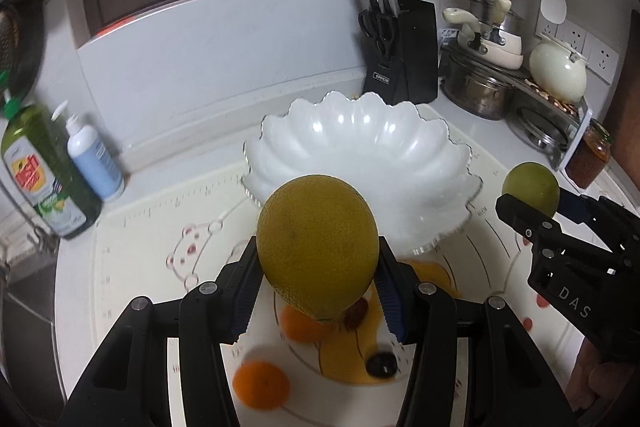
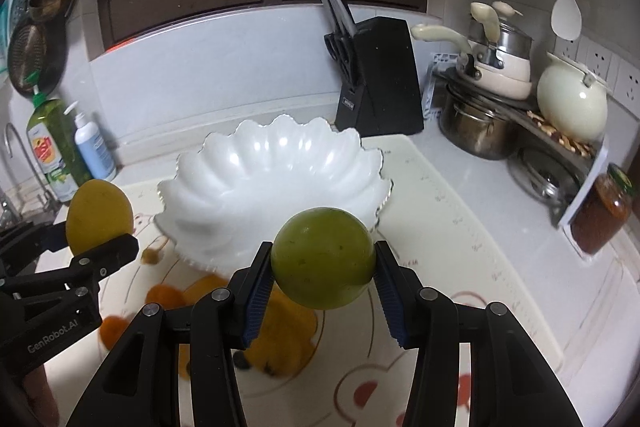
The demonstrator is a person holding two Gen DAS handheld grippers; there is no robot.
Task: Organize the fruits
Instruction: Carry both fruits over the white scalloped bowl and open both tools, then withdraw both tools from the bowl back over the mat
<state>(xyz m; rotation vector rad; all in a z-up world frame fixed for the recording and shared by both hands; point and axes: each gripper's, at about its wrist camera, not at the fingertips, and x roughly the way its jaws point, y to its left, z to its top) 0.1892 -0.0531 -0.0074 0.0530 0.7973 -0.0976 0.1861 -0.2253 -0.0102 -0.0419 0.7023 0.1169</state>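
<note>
A: On the counter, behind the mat: what does the bowl hold?

B: Nothing visible. The white scalloped bowl shows a bare interior in both views. The jar at right holds a reddish-orange preserve under a green lid; the knife block holds knives and scissors.

A: And the fruit?

B: The left gripper has its jaws clamped on a lemon, raised just in front of the bowl's near rim. Its long axis runs roughly upright, tilted; the pointed end faces down. The right gripper has its jaws clamped on a round green fruit, likewise held before the bowl; no long axis shows.

A: Below them?

B: Two oranges lie blurred on the mat.
</note>
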